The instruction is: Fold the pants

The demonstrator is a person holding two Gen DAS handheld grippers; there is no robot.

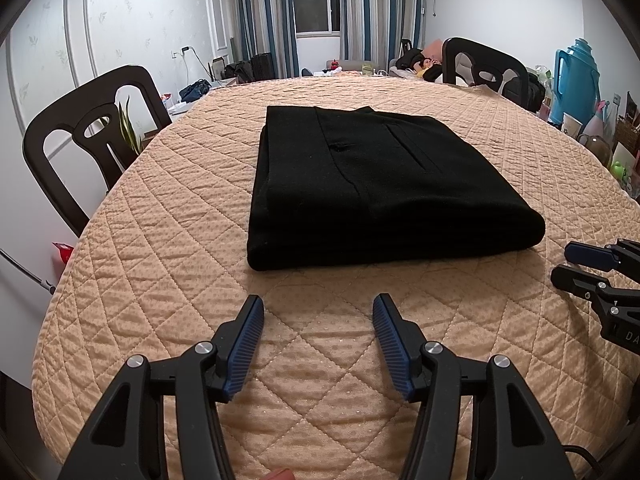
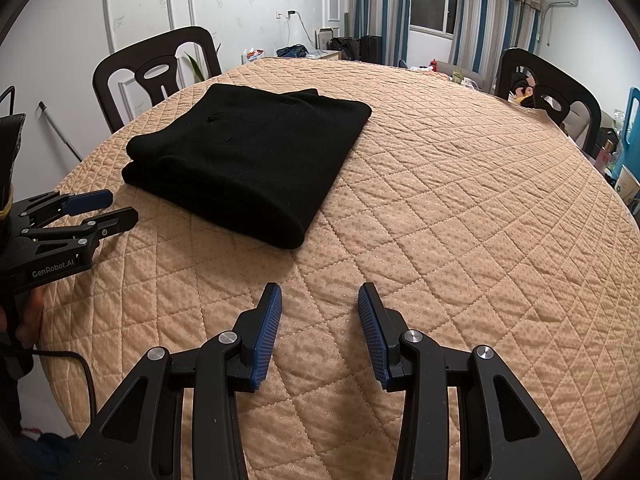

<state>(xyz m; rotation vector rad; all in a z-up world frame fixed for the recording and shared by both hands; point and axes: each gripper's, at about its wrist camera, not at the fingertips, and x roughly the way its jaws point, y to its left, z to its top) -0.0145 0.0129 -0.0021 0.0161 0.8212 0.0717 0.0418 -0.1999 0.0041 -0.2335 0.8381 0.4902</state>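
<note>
The black pants (image 1: pixel 372 184) lie folded into a thick rectangular bundle on the quilted tan table cover (image 1: pixel 160 280); they also show in the right wrist view (image 2: pixel 248 164). My left gripper (image 1: pixel 318 308) is open and empty, hovering over the cover just short of the bundle's near edge. It shows in the right wrist view at the left (image 2: pixel 116 208). My right gripper (image 2: pixel 319 296) is open and empty, near the table's front, to the right of the bundle. It shows in the left wrist view at the right edge (image 1: pixel 568 262).
Dark chairs stand around the table: one at the left (image 1: pixel 88 136), one at the far right (image 1: pixel 484 64). A blue thermos (image 1: pixel 576 76) and clutter sit off the right side. Bare quilted cover (image 2: pixel 480 200) spreads right of the bundle.
</note>
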